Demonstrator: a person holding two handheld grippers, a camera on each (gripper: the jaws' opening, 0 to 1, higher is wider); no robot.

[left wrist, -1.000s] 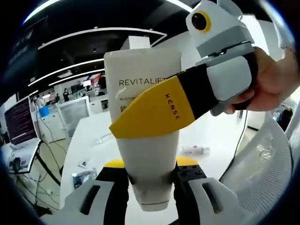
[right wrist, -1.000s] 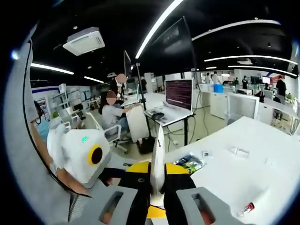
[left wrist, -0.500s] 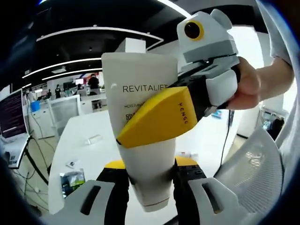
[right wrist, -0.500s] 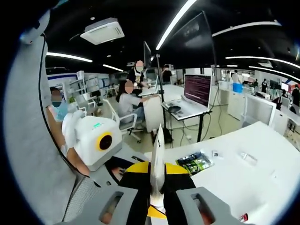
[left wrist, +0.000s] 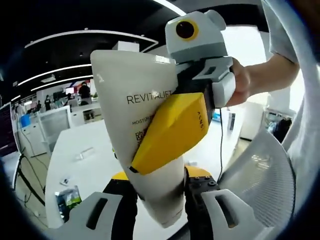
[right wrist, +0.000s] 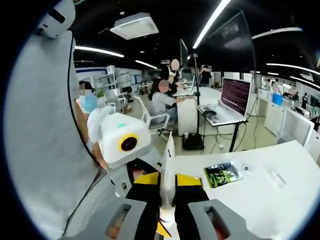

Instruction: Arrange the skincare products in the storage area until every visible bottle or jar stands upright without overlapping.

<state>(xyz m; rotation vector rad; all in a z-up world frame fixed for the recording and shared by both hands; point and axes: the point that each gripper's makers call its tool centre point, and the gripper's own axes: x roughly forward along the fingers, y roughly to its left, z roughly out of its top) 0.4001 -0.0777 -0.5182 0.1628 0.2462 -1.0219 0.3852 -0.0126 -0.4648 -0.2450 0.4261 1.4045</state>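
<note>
A white squeeze tube (left wrist: 131,92) printed REVITALIFT is held up in the air, leaning left in the left gripper view. My left gripper (left wrist: 160,184) is shut on its narrow lower end. My right gripper (left wrist: 150,150), held by a hand (left wrist: 240,85), comes in from the right, and its yellow jaw lies flat across the tube's front. In the right gripper view the tube (right wrist: 168,162) shows edge-on, pinched between the jaws of my right gripper (right wrist: 167,194). There my left gripper (right wrist: 136,175) sits just to the left, below its white box.
A white table (left wrist: 75,165) lies below and carries a green packet (left wrist: 67,200) and a small clear item (left wrist: 84,152). A white mesh chair (left wrist: 260,175) stands at the right. Across the room are a desk with a monitor (right wrist: 235,95) and seated people (right wrist: 161,102).
Both views have swung round the room. The tube now leans further left in the left gripper view, and the right gripper's yellow jaw lies steeper across it. Both grips have held.
</note>
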